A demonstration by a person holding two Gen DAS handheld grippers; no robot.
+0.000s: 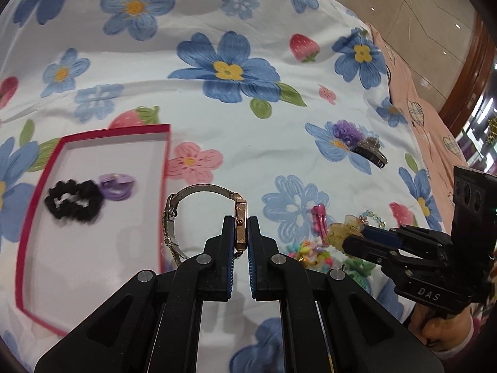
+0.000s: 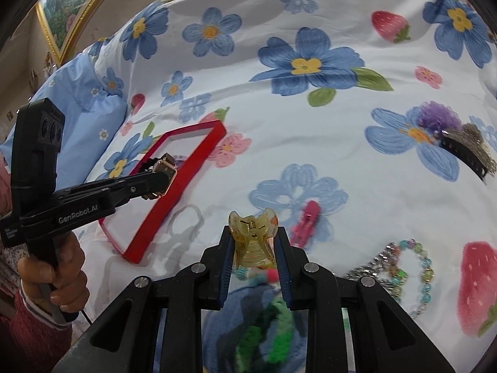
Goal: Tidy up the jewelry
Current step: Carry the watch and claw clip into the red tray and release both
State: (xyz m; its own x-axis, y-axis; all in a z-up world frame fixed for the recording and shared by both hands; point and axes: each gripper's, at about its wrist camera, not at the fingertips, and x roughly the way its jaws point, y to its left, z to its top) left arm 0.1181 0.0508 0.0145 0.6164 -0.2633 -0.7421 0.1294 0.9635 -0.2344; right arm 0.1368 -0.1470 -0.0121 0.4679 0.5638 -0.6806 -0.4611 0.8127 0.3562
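My left gripper (image 1: 241,225) is shut on a rose-gold watch (image 1: 240,214) with a metal mesh band, held above the bed just right of the red tray (image 1: 167,155). The tray holds a black scrunchie (image 1: 74,200) and a purple hair tie (image 1: 118,185). My right gripper (image 2: 254,236) is shut on a translucent yellow claw clip (image 2: 253,241), held above the bedspread. The left gripper (image 2: 161,180) and watch (image 2: 163,174) show in the right wrist view over the tray (image 2: 192,161). The right gripper (image 1: 354,237) and clip (image 1: 343,234) show in the left wrist view.
On the floral bedspread lie a pink snap clip (image 2: 306,222), a beaded bracelet (image 2: 413,267), a silvery chain (image 2: 376,264), a purple flower clip (image 2: 441,118) and a dark glitter claw clip (image 2: 466,149). Colourful beads (image 1: 310,253) and a green scrunchie (image 2: 270,332) lie near my right gripper.
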